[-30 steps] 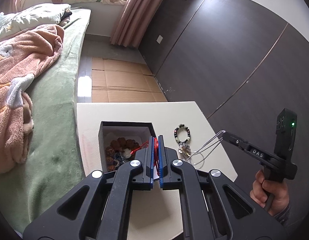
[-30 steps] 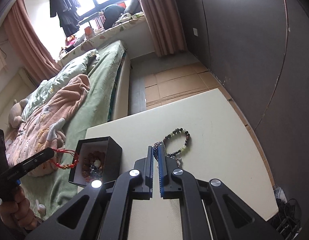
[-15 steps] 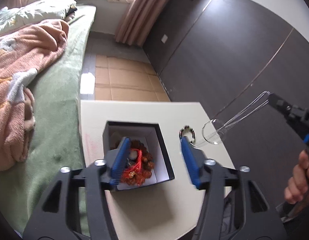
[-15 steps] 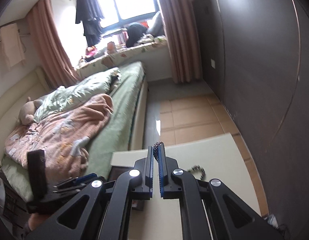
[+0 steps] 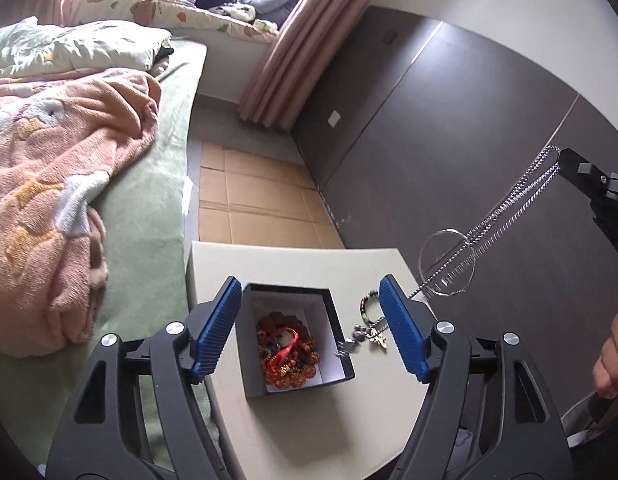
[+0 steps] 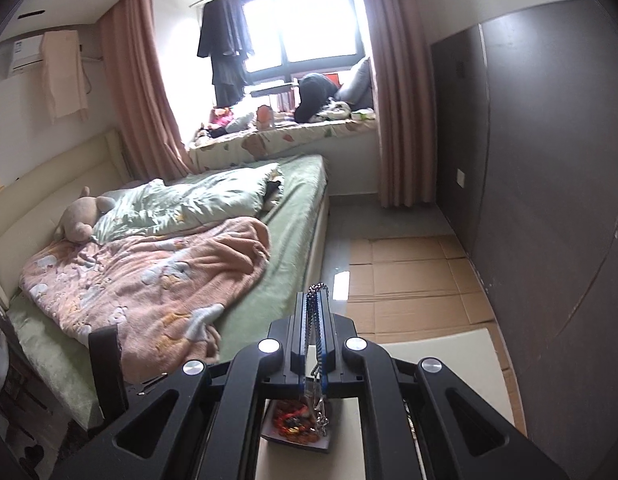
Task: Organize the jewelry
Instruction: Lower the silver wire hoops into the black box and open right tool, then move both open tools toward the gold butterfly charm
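A black jewelry box [image 5: 293, 336] with a white lining sits on the cream table [image 5: 293, 258]. It holds brown bead bracelets and a red cord bracelet [image 5: 287, 348]. My left gripper [image 5: 311, 324] is open and empty above the box. My right gripper [image 6: 316, 312] is shut on a silver chain necklace [image 5: 509, 208], which hangs high with a ring and pendants [image 5: 369, 334] dangling just right of the box. A dark bead bracelet [image 5: 367, 306] lies on the table right of the box. The box also shows in the right wrist view [image 6: 295, 426], below the gripper.
A bed with a green sheet and pink blanket [image 5: 57, 160] runs along the table's left edge. A dark wardrobe wall [image 5: 449, 152] stands to the right. Cardboard [image 5: 253, 192] covers the floor beyond the table.
My left gripper opened and dropped the red cord bracelet into the box. My right gripper lifted the silver chain off the table and raised it high.
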`<state>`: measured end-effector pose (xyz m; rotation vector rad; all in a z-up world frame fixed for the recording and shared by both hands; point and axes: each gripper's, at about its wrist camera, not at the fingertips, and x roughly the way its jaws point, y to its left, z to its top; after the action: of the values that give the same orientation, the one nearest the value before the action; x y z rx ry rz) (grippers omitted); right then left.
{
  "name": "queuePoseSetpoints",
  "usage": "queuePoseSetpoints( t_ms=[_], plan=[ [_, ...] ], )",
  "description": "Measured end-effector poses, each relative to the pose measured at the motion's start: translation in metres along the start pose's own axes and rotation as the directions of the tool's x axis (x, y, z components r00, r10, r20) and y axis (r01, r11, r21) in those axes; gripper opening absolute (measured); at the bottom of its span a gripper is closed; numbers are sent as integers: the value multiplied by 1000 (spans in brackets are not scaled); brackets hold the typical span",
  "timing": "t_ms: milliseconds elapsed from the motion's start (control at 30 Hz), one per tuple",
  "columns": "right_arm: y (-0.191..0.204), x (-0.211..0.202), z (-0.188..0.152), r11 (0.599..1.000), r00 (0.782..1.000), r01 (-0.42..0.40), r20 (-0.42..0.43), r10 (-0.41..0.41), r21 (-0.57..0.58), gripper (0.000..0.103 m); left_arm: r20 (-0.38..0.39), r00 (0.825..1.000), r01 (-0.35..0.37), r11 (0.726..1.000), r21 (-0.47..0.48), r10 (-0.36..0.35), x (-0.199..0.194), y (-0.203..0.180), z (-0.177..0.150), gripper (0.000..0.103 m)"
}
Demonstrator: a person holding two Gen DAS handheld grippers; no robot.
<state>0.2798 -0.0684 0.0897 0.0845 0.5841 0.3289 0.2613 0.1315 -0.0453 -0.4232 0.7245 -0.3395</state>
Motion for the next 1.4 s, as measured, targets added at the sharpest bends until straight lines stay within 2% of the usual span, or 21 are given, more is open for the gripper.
queuePoseSetpoints(
  t_ms=[200, 333, 400, 433, 467, 500, 567, 700, 867, 1100, 1167, 1233, 1300, 1400],
  plan=[
    [22, 10, 0, 1000, 1000, -18, -21, 17, -26, 5, 14, 1000, 0, 999, -37, 1, -6, 11, 4, 72],
    [21, 33, -14, 1000, 995, -25, -102, 25, 0, 9, 17, 1000, -1, 999, -40, 1, -9, 13, 4, 73],
    [16, 44, -23, 1000, 991, -18, -133, 20, 16, 34, 14, 1000, -2, 999, -43, 3, -8, 13, 3, 75],
    [11, 45, -28, 1000, 992, -8, -129, 11, 27, 63, 12, 1000, -4, 999, -43, 4, -8, 13, 3, 75],
    [8, 46, -32, 999, 993, 8, -120, -4, 31, 68, 11, 1000, -5, 999, -44, 5, -7, 12, 3, 75],
    [3, 47, -37, 999, 992, 20, -125, -15, 35, 66, 9, 1000, -4, 999, -45, 5, -6, 12, 3, 75],
    [-11, 52, -47, 997, 988, 13, -153, -2, 72, 56, 4, 1000, -4, 999, -44, 4, -3, 10, 3, 75],
    [-48, 58, -67, 990, 982, 49, -187, -23, 131, 54, -19, 1000, -1, 1000, -26, 1, 8, -2, 0, 75],
    [-100, 67, -97, 973, 971, 99, -235, -48, 210, 45, -69, 998, 14, 1000, 27, -12, 34, -29, -10, 75],
    [-161, 79, -138, 946, 964, 127, -261, -48, 297, 45, -169, 985, 52, 992, 112, -32, 79, -73, -31, 75],
    [-173, 82, -155, 940, 968, 110, -251, -28, 323, 46, -200, 979, 64, 990, 129, -38, 91, -86, -36, 69],
    [-187, 90, -176, 921, 968, 98, -252, 0, 376, 46, -250, 967, 91, 988, 123, -58, 105, -97, -45, 58],
    [-198, 97, -190, 904, 963, 92, -269, 26, 418, 46, -299, 952, 100, 987, 125, -58, 120, -107, -53, 53],
    [-204, 97, -190, 900, 964, 86, -265, 34, 428, 47, -332, 943, 80, 984, 162, -22, 139, -120, -62, 52]
  ],
)
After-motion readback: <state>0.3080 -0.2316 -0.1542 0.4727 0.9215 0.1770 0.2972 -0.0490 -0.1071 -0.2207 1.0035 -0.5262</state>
